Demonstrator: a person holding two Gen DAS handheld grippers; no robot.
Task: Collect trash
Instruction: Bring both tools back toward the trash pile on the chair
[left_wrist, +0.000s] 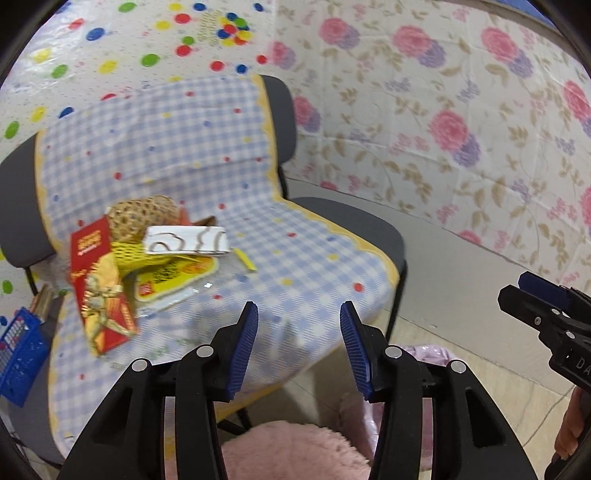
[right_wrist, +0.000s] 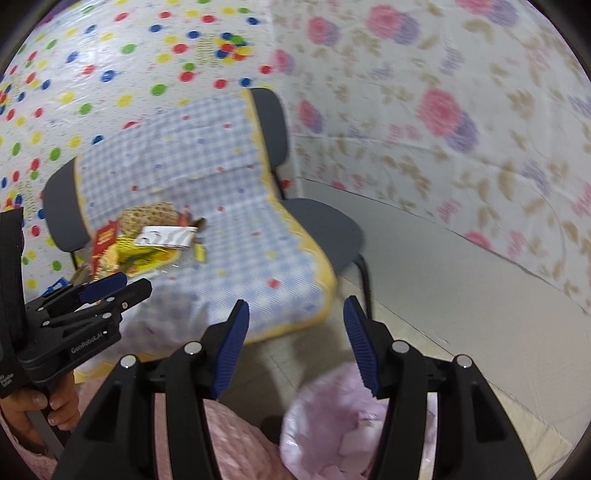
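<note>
My left gripper (left_wrist: 298, 345) jaws stood part open, nothing between ribbed blue pads. My right gripper (right_wrist: 295, 347) jaws same, empty. Trash pile (left_wrist: 147, 254) lay on chair seat, ahead and left of my left jaws, well apart; farther left of right jaws. Pile: flat red glossy wrapper (left_wrist: 101, 291), yellow printed packet (left_wrist: 177, 275), white card with brown squiggles (left_wrist: 186, 240), tan mesh net (left_wrist: 142, 216). Blue-white checked cloth (left_wrist: 258, 229), soft, dotted, yellow-edged, covered grey chair (left_wrist: 373, 225). Bin with crinkled pale-pink liner (right_wrist: 332, 432) sat below right jaws.
</note>
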